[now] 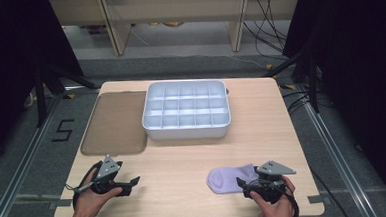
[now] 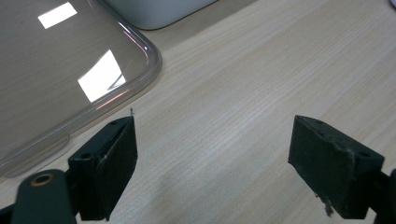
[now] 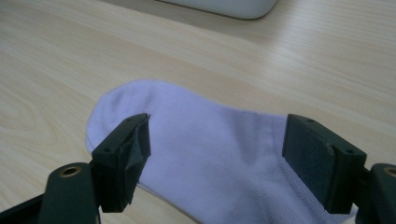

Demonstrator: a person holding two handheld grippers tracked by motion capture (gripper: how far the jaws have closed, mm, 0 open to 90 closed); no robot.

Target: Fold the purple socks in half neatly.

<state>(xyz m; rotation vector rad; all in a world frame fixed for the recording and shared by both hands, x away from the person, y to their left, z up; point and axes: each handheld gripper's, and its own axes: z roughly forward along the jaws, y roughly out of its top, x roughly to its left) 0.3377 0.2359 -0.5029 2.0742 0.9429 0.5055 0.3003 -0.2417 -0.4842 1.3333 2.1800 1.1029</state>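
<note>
Purple and soft, the sock [image 1: 227,179] lies flat on the counter [image 1: 184,164], close to the near edge on the person's right side. Its rounded toe points to the left in the high view. The right tongs [image 1: 245,182] are at the sock's open end. In the right gripper view the two black jaws stand wide apart with the sock [image 3: 210,154] lying between them and below them. The pads are not pressing on it, so the sock is not held. The right hand [image 1: 273,204] holds these tongs from the near edge.

On the other side, the left hand [image 1: 90,199] holds the left tongs [image 1: 134,181] low over the bare wood. They are well apart from the sock. In the left gripper view their jaws are wide open too, with nothing but wood between them.

Farther back on the left lies a flat clear lid [image 1: 114,123] with a brownish look. Its rounded corner [image 2: 140,51] shows in the left gripper view, just ahead of the left jaw. Light shines off it in bright patches.

Just beside the lid, to its right, stands a white box [image 1: 187,134] with many small square spaces inside. The two look to be touching along one side. It sits near the far middle of the counter
</note>
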